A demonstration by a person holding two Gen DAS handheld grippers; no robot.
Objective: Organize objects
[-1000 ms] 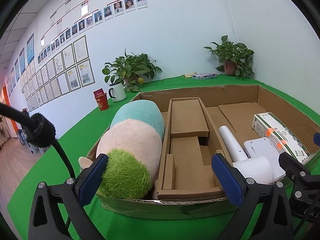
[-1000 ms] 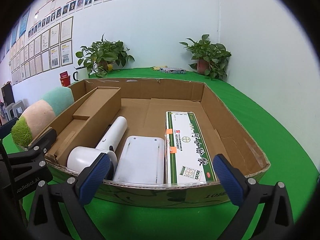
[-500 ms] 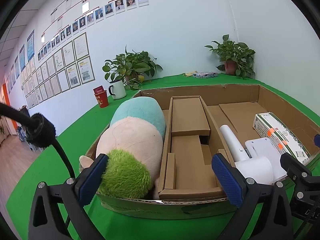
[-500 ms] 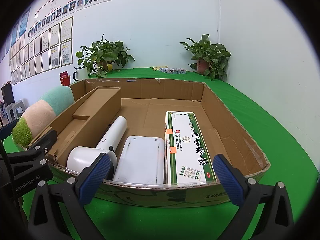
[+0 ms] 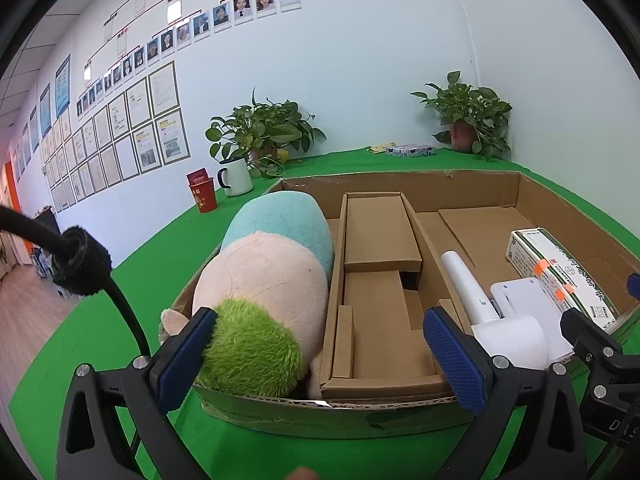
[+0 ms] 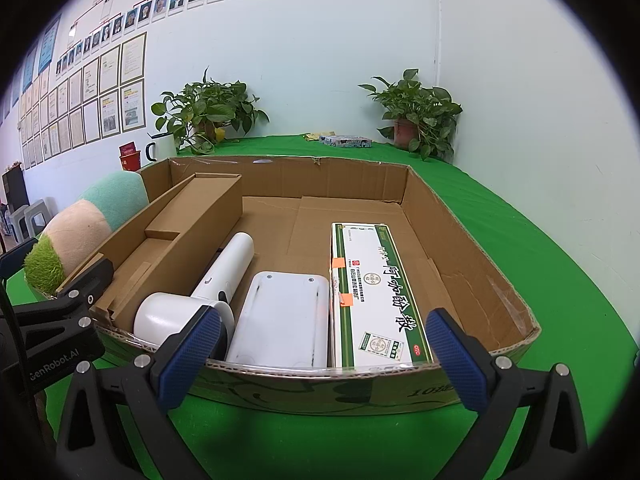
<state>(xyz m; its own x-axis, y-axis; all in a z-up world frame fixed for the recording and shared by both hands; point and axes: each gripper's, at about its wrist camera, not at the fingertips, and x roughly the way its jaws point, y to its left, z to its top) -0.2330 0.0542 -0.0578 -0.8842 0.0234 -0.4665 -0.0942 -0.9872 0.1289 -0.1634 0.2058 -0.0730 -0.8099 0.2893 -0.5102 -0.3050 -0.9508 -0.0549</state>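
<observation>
Green cloth-covered counter point(image 6: 520, 240) carrying a shallow, open brown corrugated cardboard tray point(image 6: 472, 256), which holds every item to be organized. At the tray's left end lies a large soft plush toy in teal, cream and shaggy green bands point(image 5: 272, 280); it is probably light and compressible, so a grip across the narrower green end would likely sink in and hold. Beside it sits a folded brown cardboard insert with stepped compartments point(image 5: 380, 280), stiff but easily crushed at its edges. To the right lies a long white-and-green printed carton with orange tape tabs point(image 6: 372, 288), rigid and flat-sided, probably best pinched across its narrow width. Touching its left side is a flat white rounded-rectangular plastic device point(image 6: 280, 320), smooth and likely slippery, with little edge exposed. Next to that rests a white plastic hair-dryer-shaped appliance point(image 6: 216, 280), whose cylindrical handle looks the surest place to take hold. Left claw point(image 5: 320, 356) stands spread wide with blue ribbed pads, short of the tray's near wall, holding and touching nothing. Right claw point(image 6: 324, 356) is likewise spread wide and empty, in front of the near wall opposite the white device and carton.
</observation>
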